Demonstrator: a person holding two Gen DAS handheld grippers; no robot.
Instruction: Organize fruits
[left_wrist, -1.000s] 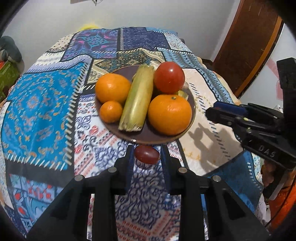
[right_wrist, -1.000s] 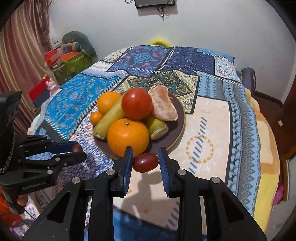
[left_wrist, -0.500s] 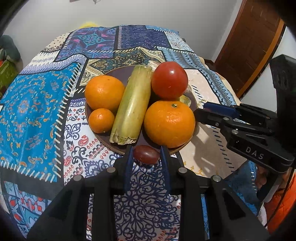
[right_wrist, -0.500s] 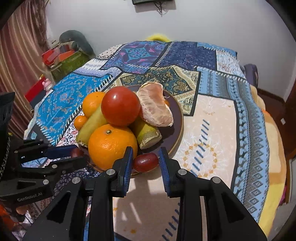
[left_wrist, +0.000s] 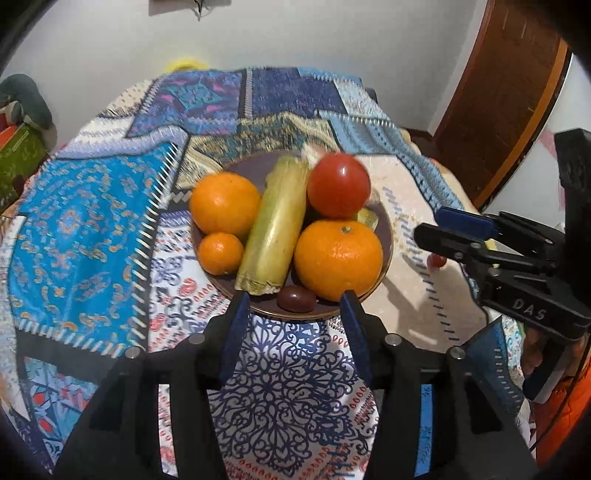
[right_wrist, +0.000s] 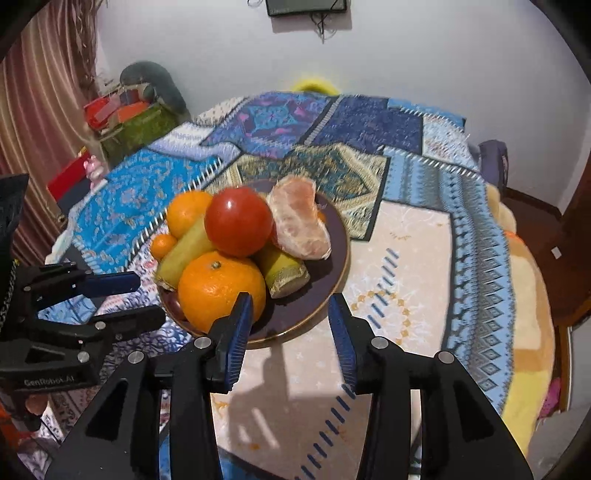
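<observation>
Your left gripper (left_wrist: 295, 314) stands wide open and holds nothing; just past its tips a dark grape (left_wrist: 295, 299) lies on the near rim of the brown plate (left_wrist: 386, 236). Your right gripper (right_wrist: 290, 317) is also spread wide and empty, at the plate's near edge. Behind the grape sit a large orange (left_wrist: 338, 260) and a pale green stalk (left_wrist: 275, 229), then a small orange (left_wrist: 220, 253), another orange (left_wrist: 224, 205) and a red tomato (left_wrist: 338, 184). A peeled citrus (right_wrist: 301, 221) rests at the plate's far side on the patterned tablecloth (left_wrist: 92, 236).
</observation>
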